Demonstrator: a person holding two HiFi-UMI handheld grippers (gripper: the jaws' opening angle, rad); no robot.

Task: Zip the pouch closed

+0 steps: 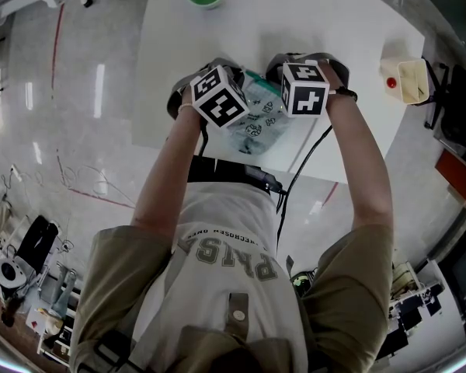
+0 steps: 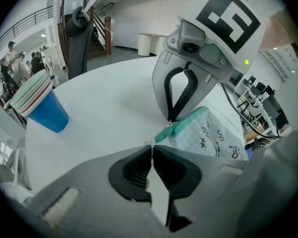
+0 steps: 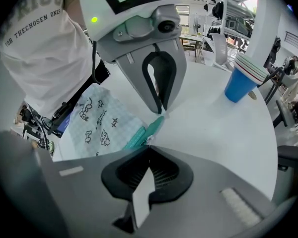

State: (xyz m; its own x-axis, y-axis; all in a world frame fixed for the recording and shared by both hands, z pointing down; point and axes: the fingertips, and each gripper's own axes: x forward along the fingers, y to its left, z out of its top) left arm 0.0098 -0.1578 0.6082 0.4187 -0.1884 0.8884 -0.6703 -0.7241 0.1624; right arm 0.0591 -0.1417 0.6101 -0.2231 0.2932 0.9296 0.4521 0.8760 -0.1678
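"On the white table (image 1: 334,22) in front of you, where does the pouch sit?"

"Close to my edge of it, between my two tools. It's the pale checked pouch (image 2: 211,138) with little black doodles. Its teal zip strip (image 2: 188,120) runs along the side turned away from me."

"What is your left gripper doing?"

"My left gripper (image 2: 151,144) is clenched on the very end of that teal strip. A thin pale tab shows right at the tips of its black pads."

"And the right one?"

"My right gripper (image 3: 149,143) is pinched tight too, with its tips down on the same strip. They sit just beside the left one's, a little further along the zip. A tiny pale piece shows at its tips, but it's too small for me to say what part of the zip it is. Both tools point steeply down, and their marker cubes stand side by side above the pouch."

"Anything else up there?"

"A blue cup (image 2: 42,108) with a striped top stands well apart from the pouch, toward the far side of the table. A cream tray (image 1: 410,80) sits at the right-hand corner."
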